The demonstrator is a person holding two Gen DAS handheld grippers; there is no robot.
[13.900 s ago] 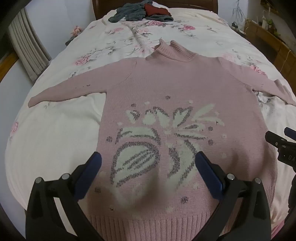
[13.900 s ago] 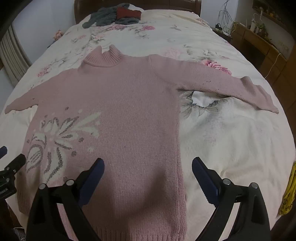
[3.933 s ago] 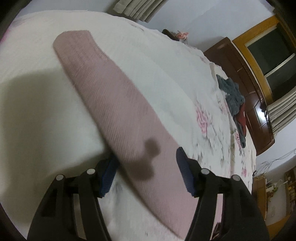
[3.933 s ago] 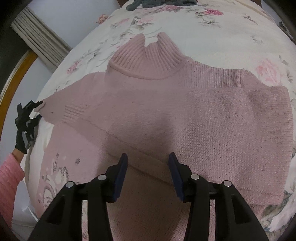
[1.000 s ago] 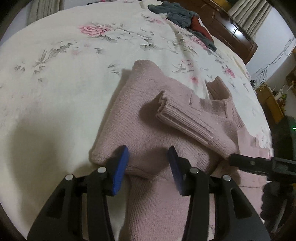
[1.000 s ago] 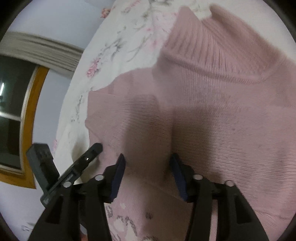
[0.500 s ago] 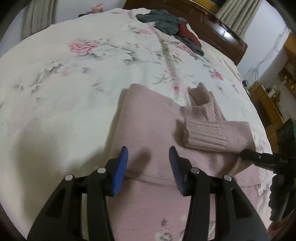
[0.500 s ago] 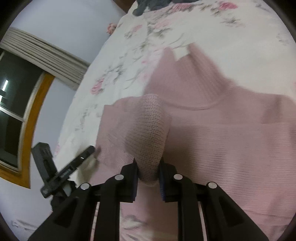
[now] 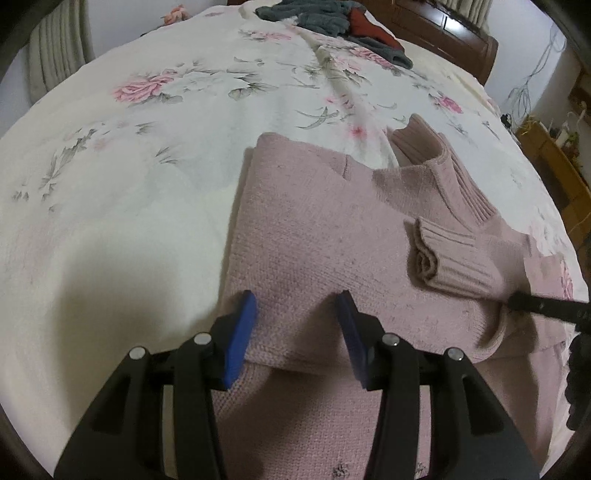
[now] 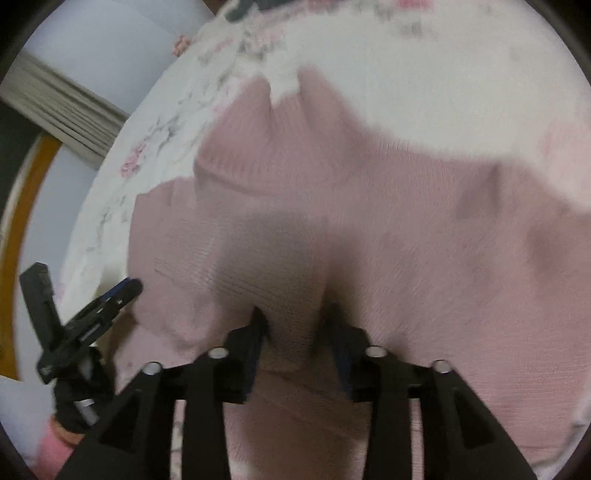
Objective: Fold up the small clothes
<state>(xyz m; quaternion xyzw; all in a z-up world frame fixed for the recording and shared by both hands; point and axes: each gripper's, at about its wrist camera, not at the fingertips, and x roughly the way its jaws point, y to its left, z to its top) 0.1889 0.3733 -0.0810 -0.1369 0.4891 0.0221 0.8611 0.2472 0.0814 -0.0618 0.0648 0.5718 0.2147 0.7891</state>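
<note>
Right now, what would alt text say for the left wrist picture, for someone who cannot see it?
A pink sweater lies on a flowered bedspread, with a sleeve folded across its chest and the ribbed cuff near the collar. The open left tongs hover over the sweater's near folded edge, and the right tongs reach in from the right by the sleeve.

Bed cover [image 9: 155, 155]: cream, printed with pink roses and grey-green leaves — fills most of the left view.
Headboard [image 9: 458, 27]: dark wood, at the far end.
Clothes heap [image 9: 332, 20]: grey and red, near the headboard.
Curtain [image 9: 55, 59]: pale, pleated, at left.
Window frame [image 10: 22, 236]: orange wood — against a pale wall.
Side furniture [image 9: 554, 166]: wooden, at far right.
</note>
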